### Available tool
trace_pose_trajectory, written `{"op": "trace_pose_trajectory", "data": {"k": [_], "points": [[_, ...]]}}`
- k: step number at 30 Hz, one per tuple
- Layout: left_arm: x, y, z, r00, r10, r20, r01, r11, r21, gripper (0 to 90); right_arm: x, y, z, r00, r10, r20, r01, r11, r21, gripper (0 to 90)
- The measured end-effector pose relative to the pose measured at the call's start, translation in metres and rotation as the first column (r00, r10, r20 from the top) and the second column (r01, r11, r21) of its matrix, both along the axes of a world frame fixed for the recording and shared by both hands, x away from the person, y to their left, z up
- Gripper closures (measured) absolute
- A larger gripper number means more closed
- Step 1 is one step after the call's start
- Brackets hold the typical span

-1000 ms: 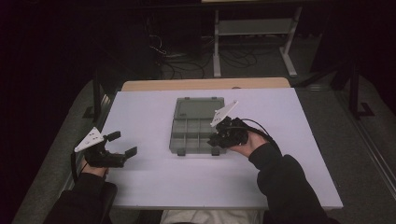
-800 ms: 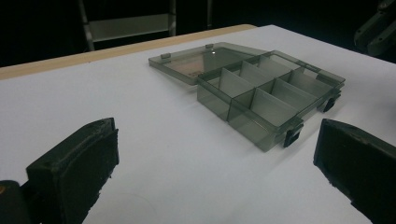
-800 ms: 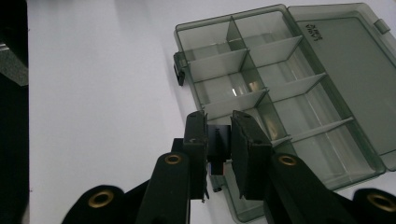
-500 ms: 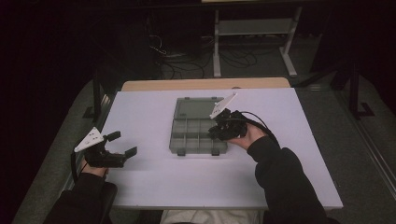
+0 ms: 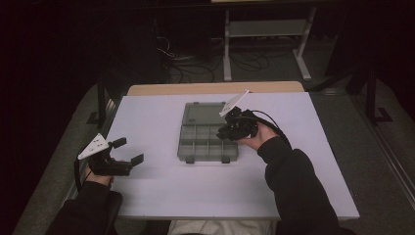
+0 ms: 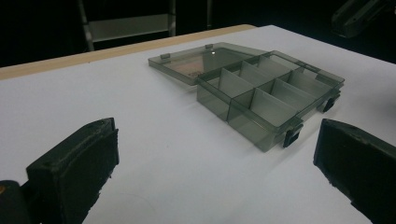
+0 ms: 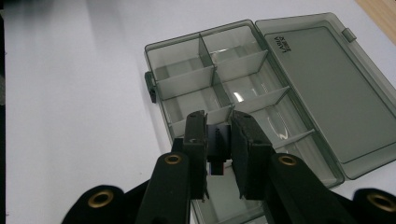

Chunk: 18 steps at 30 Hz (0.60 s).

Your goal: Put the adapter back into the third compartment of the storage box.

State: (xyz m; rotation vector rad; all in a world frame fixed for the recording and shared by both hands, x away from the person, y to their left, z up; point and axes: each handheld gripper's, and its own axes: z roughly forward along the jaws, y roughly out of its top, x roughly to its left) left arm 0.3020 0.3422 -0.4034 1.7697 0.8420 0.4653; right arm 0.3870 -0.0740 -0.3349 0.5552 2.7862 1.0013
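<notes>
- The left gripper point(image 5: 128, 152) sits near the left edge of the white table point(image 5: 156, 196), held low in the person's left hand point(image 5: 100, 177). Its jaws stand wide apart with bare tabletop between them.
- In the left gripper view the two black pads point(image 6: 79, 163) frame an empty stretch of table, and the compartment box point(image 6: 271, 100) lies well ahead of them, toward the right pad.
- That smoky clear box point(image 5: 208, 142) rests at the middle of the table, its lid point(image 5: 205, 112) swung flat open on the far side and its divided trays facing up.
- The right gripper point(image 5: 226, 133) hangs over the right-hand part of the box, carried in the person's right hand point(image 5: 257, 139), a cable trailing off behind it.
- In the right gripper view its jaws are drawn close together and pinch a small dark block point(image 7: 218, 151) between the pads point(image 7: 196, 140).
- Beyond those fingertips lie the compartments point(image 7: 219, 88), with the lid off to the right of them.
</notes>
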Motion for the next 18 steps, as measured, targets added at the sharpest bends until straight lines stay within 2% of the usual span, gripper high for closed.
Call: {"op": "trace_pose_trajectory", "data": {"k": [18], "points": [[0.000, 0.000, 0.000, 1.0000, -0.003, 0.000, 0.003, 1.0000, -0.001, 0.0, 0.024, 0.004, -0.002, 0.9992, -0.036, -0.016, 0.036, 0.9994, -0.005, 75.2]]}}
